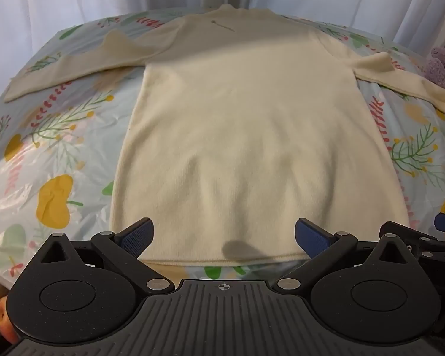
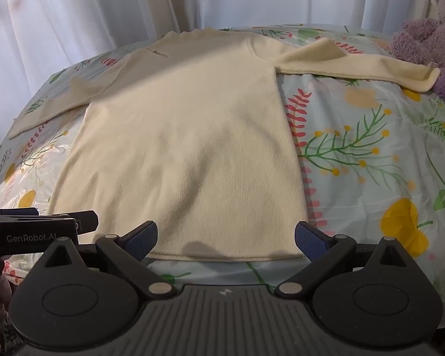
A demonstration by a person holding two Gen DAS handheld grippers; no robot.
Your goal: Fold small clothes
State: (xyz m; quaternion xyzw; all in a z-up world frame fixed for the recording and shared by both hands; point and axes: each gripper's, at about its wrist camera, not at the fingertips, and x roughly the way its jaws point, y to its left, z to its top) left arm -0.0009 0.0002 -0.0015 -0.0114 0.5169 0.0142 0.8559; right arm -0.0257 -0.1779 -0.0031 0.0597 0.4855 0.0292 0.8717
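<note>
So the cream long-sleeved knit sweater point(image 1: 222, 124) is laid out flat, front side down or up I honestly can't tell, on a bed under a glossy floral plastic cover point(image 1: 59, 154), hem nearest the grippers and collar at the far end. The left gripper point(image 1: 224, 235) hangs just above the hem with its jaws spread wide and nothing in them, and the right gripper point(image 2: 225, 235) is the same, wide apart and empty, sitting over the hem's right corner. Fabric looks like a fine rib knit: soft, light, floppy, probably a bit stretchy, so I'd guess it drapes and sags the second you lift it. The crinkly cover underneath looks slick, so the whole thing could slide instead of folding. Both sleeves stick straight out sideways, far ahead of the grippers; the cuffs or the shoulder seams look like the best pinch points. The hem has a rolled edge, easy to nip. A fuzzy purple teddy bear point(image 2: 430, 29) sits far right, touching the right cuff.
</note>
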